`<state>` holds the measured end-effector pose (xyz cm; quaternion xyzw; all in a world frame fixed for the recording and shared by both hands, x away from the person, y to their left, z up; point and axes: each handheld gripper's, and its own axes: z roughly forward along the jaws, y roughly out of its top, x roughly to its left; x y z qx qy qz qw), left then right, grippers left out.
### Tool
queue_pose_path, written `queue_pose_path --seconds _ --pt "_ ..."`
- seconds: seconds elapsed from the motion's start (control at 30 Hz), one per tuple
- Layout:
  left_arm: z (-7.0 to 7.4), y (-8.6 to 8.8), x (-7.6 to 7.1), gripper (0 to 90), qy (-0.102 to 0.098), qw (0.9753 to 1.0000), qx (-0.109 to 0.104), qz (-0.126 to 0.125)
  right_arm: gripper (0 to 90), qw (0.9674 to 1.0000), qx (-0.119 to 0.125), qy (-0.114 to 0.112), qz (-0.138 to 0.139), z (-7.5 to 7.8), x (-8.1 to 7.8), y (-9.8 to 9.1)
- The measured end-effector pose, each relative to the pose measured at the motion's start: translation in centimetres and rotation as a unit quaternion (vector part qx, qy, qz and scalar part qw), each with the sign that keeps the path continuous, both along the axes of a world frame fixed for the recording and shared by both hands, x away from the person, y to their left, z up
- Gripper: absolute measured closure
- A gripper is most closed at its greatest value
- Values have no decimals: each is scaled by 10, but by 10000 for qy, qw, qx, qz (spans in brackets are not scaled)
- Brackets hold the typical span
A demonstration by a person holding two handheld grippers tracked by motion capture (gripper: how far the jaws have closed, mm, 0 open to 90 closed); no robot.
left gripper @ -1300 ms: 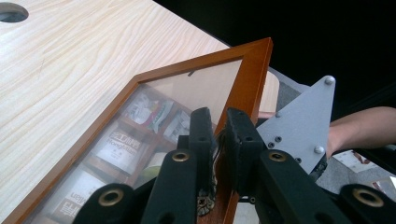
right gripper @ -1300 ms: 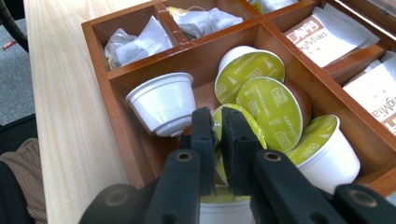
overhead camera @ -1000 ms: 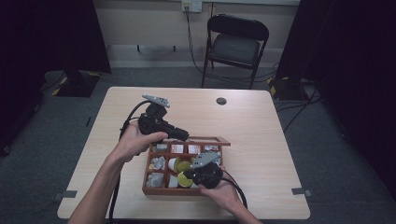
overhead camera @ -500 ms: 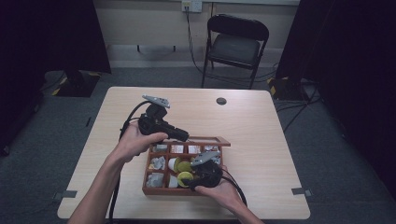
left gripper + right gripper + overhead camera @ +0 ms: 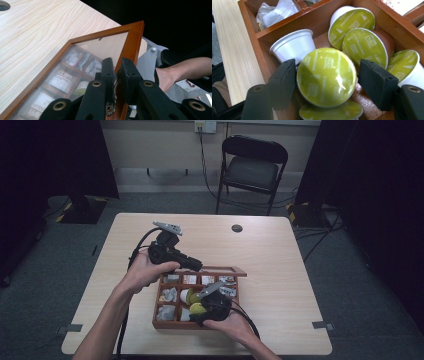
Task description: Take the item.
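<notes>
Opening just now, the right gripper [image 5: 325,82] straddles a round, glossy green-foiled capsule [image 5: 326,77], pads apart from it; the left gripper [image 5: 117,75] pinches the wooden box's glazed lid [image 5: 131,47] edge.

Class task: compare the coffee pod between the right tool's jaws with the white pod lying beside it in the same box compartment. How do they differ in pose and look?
The coffee pod between the right tool's jaws shows its green foil lid to the camera; the white pod lies on its side, showing its plain cup wall. The first hides its cup; the second hides its lid. Both sit in the wooden box.
</notes>
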<state>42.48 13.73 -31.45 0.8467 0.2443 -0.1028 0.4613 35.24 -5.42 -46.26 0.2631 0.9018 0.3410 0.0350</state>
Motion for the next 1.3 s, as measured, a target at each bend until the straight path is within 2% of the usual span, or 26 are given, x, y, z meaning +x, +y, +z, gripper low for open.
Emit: queue_pose_path --seconds 0.17,0.27,0.37,0.53,0.87,1.0,1.3 --pt "0 0 0 815 -7 10000 13 -11 322 9999 -125 -41 58 -2 2 1" --pt "1 0 0 815 -20 10000 20 -8 374 9999 -121 1 118 -1 1 1" --pt "1 0 0 815 -28 10000 39 -13 378 9997 -170 -110 98 -1 0 1" --pt "0 0 0 815 -18 10000 -10 -20 380 9997 -22 -222 18 1 -3 -1" --pt "-2 -1 -4 815 -77 9999 51 -59 380 9982 268 -533 -115 13 -12 -11" --pt "-2 0 -3 815 -60 10000 6 -43 380 9978 335 -555 -131 18 -16 -16" --pt "-2 -1 -5 816 -102 9999 51 -58 380 9969 444 -601 -244 23 -20 -25"
